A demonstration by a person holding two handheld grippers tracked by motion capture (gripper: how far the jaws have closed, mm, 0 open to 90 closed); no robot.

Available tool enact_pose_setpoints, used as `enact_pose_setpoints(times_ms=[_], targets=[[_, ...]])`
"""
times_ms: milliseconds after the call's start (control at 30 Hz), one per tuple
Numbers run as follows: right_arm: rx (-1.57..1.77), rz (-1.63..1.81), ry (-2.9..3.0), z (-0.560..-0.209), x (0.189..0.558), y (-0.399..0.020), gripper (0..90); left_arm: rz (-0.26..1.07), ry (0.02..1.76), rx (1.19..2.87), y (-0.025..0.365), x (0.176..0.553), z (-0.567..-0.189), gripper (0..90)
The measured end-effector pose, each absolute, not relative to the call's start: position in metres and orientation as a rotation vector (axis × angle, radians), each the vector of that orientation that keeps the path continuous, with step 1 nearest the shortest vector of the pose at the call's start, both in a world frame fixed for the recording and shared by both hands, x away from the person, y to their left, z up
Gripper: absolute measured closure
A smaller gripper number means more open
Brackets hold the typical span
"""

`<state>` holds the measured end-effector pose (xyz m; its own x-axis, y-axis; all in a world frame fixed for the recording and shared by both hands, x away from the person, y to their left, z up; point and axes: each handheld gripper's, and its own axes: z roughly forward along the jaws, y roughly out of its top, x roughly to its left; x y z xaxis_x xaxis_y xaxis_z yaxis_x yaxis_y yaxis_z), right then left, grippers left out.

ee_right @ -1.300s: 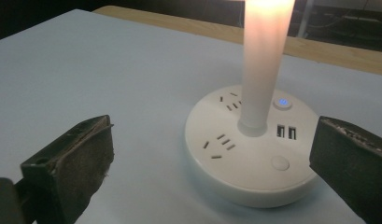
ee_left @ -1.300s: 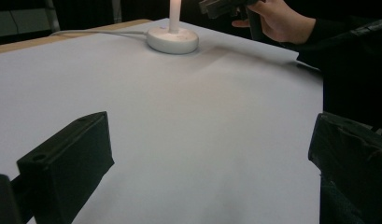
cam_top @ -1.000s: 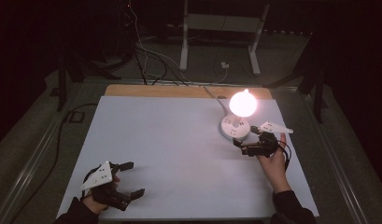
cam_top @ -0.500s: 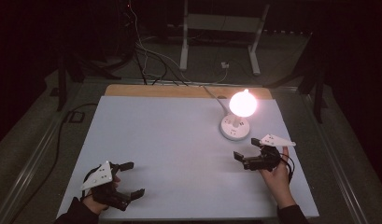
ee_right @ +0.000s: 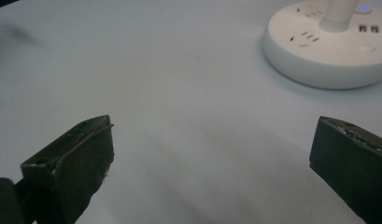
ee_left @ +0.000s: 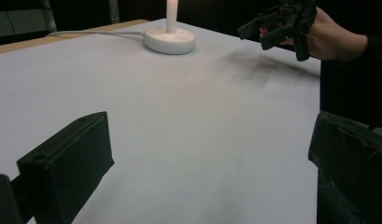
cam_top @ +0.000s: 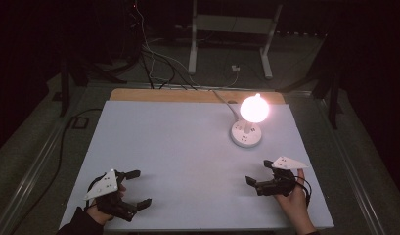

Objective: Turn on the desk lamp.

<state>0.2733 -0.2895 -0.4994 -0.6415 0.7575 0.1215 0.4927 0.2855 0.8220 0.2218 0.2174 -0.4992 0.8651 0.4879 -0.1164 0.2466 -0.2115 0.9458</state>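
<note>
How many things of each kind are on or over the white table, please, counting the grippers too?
Lamps, lit, on a round white base: 1, the lamp
Handheld grippers, fingers apart and holding nothing: 2, the left gripper and the right gripper
Total: 3

The worktop [cam_top: 188,161] is a pale, plain grey-white sheet, with a strip of tan wood along its far edge behind the lamp [cam_top: 248,125]. The lamp itself is white — round base, white stem, and a globe glowing warm orange-white. On its base sits a small blue light [ee_right: 364,7]. Both grippers — the left gripper [cam_top: 136,188] and the right gripper [cam_top: 258,182] — are black, each topped with a light grey plate.
</note>
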Motion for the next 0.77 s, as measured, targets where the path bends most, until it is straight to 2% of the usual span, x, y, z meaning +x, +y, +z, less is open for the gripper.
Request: enact_pose_setpoints(times_ms=[767], targets=[[1.146, 1.181, 2.328, -0.509, 0.244, -0.306, 0.0, 0.243, 0.555, 1.809, 0.217, 0.222, -0.5, 0.3]])
